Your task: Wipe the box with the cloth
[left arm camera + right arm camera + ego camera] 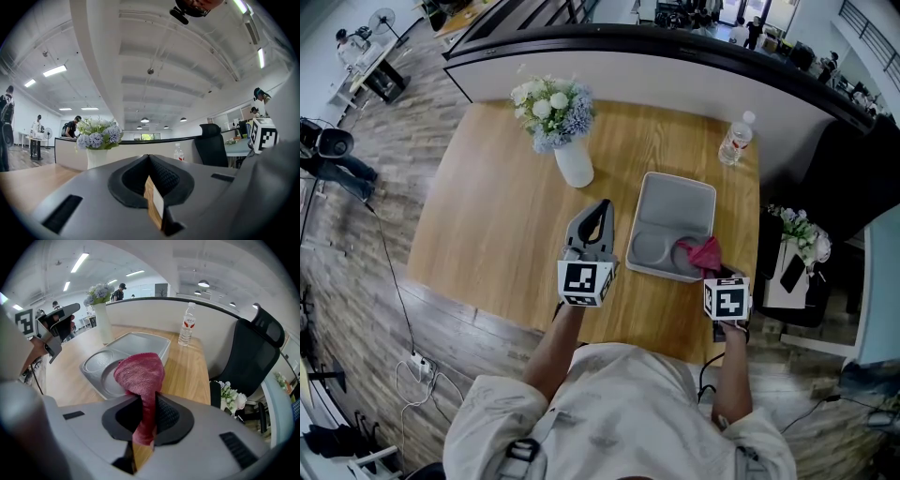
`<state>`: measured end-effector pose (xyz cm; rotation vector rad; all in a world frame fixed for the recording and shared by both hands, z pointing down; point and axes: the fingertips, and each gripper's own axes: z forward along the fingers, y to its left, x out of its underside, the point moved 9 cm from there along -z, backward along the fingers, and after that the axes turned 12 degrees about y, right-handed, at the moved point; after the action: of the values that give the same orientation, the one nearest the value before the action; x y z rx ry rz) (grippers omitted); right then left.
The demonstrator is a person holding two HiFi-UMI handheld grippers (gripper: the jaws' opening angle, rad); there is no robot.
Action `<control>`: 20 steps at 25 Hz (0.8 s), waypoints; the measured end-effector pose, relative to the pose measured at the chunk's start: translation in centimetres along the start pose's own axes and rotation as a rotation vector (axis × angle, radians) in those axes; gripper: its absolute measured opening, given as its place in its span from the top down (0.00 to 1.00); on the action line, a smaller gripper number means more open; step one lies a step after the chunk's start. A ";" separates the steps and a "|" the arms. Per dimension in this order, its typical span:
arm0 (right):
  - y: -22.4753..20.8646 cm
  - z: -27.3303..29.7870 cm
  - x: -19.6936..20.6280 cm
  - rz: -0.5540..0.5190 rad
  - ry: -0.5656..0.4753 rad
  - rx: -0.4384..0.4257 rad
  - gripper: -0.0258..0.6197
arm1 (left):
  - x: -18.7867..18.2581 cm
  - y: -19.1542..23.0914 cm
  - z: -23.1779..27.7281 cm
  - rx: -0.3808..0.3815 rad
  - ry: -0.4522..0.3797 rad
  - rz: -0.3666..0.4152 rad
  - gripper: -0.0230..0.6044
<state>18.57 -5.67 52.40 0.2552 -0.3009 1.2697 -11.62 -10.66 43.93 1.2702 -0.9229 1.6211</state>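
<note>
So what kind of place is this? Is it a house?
Probably an open-plan office, not a house: a black office chair, a long curved counter, and strip lights on a high ceiling.

Head cam overhead — gripper cams low, fwd, sharing vase (574,164).

The left gripper (601,210) is held out ahead of the person's body, its nose tipped upward. Its jaws are pressed together with nothing between them, as the left gripper view shows. The right gripper (713,271) sits lower and farther right, angled down. Its jaws are clamped on a red cloth (140,373) that bunches out beyond their tips. Both forearms reach forward from light sleeves, the left forearm (549,349) slanting inward and the right forearm (731,370) nearly straight.
</note>
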 end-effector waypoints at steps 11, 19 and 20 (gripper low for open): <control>-0.6 -3.1 -2.3 0.053 -0.127 -0.066 0.86 | -0.4 0.1 0.1 0.003 -0.004 0.003 0.95; -0.9 -5.7 -4.6 0.070 -0.264 -0.073 0.86 | -0.3 0.2 0.3 -0.003 0.020 -0.002 0.95; -1.0 -6.0 -4.9 0.071 -0.285 -0.072 0.86 | -0.3 0.2 0.3 -0.003 0.023 -0.003 0.95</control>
<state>18.68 -8.24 45.04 0.3670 -0.6035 1.2896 -11.64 -11.06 43.70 1.2480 -0.9087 1.6282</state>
